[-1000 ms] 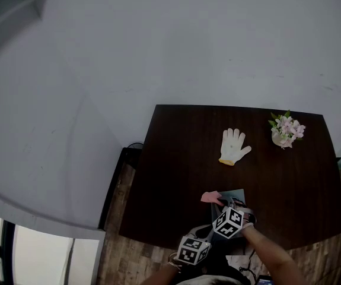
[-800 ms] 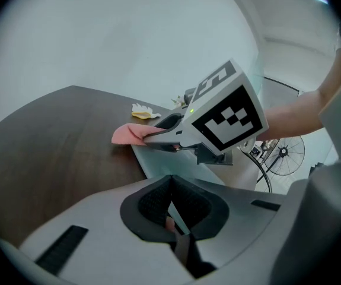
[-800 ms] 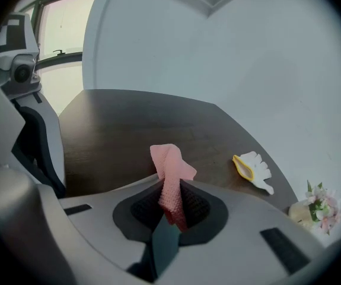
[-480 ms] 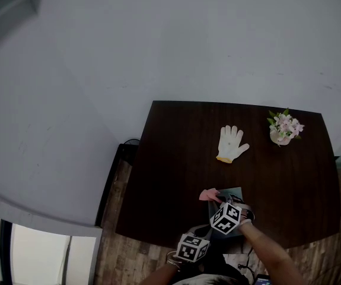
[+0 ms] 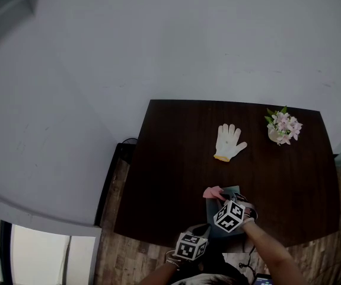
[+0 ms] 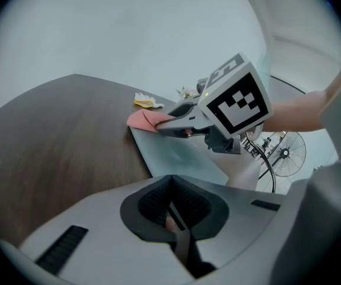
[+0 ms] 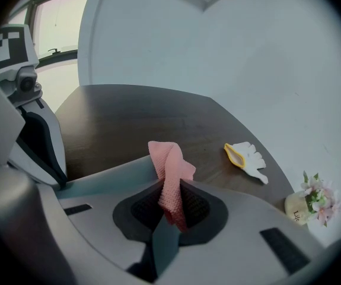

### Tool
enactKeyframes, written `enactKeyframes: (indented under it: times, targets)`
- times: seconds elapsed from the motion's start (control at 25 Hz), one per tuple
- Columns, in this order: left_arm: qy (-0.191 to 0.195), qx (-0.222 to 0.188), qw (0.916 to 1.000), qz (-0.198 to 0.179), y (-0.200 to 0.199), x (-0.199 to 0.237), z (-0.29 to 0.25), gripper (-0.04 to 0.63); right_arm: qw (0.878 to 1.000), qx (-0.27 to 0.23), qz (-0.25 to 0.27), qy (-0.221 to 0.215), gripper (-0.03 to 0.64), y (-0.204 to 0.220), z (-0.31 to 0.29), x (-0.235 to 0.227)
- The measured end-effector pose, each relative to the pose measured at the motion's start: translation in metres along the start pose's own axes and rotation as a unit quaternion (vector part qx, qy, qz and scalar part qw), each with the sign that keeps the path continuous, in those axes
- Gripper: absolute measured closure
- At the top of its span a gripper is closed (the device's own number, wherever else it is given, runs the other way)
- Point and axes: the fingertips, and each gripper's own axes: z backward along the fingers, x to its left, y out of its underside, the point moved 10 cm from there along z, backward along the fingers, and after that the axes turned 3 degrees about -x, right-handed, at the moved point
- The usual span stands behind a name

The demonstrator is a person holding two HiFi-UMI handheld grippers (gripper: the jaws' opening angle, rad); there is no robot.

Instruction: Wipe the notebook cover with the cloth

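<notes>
A grey-teal notebook (image 5: 222,202) lies near the front edge of the dark table (image 5: 176,159). My left gripper (image 5: 208,228) is shut on the notebook's near edge (image 6: 176,158). My right gripper (image 5: 219,199) is shut on a pink cloth (image 5: 211,192), which hangs out past its jaws (image 7: 170,171). The cloth (image 6: 143,119) rests at the notebook's far left corner. In the right gripper view the notebook (image 7: 108,178) runs back to the left gripper (image 7: 59,181) clamped on it. My own jaws fill the foreground in the left gripper (image 6: 171,218) and right gripper (image 7: 171,209) views.
A white work glove with a yellow cuff (image 5: 229,141) lies mid-table beyond the notebook. A small pot of pink flowers (image 5: 281,127) stands at the far right corner. A fan (image 6: 286,153) stands off to the right of the table. The floor is wooden.
The right gripper has shifted the pink cloth slightly to the right along the notebook's far end. The left gripper has kept its hold on the near edge.
</notes>
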Motion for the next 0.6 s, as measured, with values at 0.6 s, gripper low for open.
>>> enactKeyframes:
  times: [0.6]
  targets:
    - [-0.002, 0.017, 0.9998, 0.001, -0.002, -0.002, -0.004, 0.577, 0.999, 0.012, -0.027, 0.024, 0.572, 0.025, 0.011, -0.016]
